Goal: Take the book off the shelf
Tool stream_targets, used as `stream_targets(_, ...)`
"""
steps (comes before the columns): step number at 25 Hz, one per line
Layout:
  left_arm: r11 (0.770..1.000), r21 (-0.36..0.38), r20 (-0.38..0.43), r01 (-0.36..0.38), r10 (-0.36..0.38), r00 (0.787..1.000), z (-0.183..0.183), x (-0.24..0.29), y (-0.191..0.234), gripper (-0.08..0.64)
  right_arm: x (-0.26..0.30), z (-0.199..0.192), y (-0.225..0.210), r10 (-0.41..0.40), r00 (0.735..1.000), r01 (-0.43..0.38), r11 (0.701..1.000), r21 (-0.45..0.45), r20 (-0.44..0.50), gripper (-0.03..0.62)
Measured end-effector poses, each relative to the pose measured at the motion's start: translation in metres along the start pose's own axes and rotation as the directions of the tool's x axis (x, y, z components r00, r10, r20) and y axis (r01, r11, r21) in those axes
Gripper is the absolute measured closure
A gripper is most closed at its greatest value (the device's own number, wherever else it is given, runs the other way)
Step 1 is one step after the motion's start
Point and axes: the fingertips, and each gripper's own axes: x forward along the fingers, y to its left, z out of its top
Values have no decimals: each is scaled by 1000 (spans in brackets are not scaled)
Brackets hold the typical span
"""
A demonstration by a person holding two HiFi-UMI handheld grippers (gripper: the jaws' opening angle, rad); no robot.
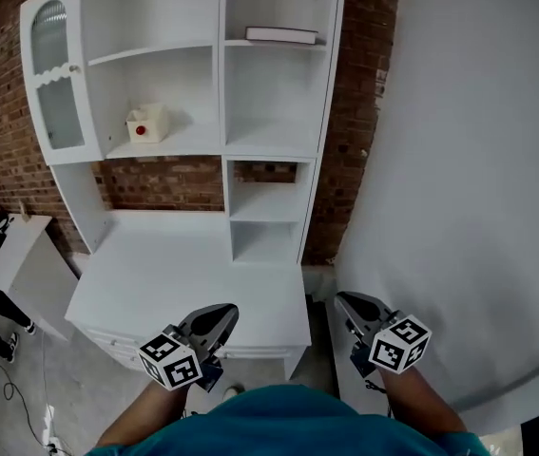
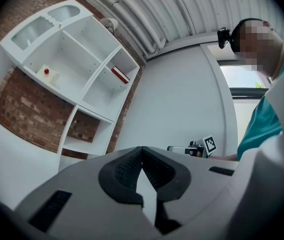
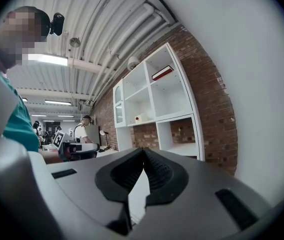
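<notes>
The book (image 1: pixel 281 35) lay flat in the white shelf's (image 1: pixel 221 74) upper right compartment, and a small box (image 1: pixel 147 123) sat lower left. The left gripper (image 1: pixel 218 315) and right gripper (image 1: pixel 349 302) hovered clenched and empty by the desk's (image 1: pixel 174 274) near edge. A brick wall (image 1: pixel 3 141) stood behind.

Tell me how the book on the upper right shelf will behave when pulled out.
The book lies flat, so it probably will not tip or roll. It looks thin and likely light, and should slide on the smooth white shelf. Gripped by one cover, it may flop open.
</notes>
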Motion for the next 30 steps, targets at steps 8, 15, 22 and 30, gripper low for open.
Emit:
stream_targets(8,996,32,-32,82,-81,996,65,43,115,547,111,49,-38,-84,995,84,996,-4,47,569)
stream_targets(15,993,12,-53,113,-112,992,83,67,175,547,164,76,-62,-115,991,119,991,-56,68,569)
stream_targets(22,995,43,-59,86,-83,995,90,91,183,546,180,89,-91,-83,994,86,996,-36,76,568)
stream_targets(30,993,110,42,-53,48,998,124,130,164,546,182,130,-129,18,997,-12,996,-89,69,568)
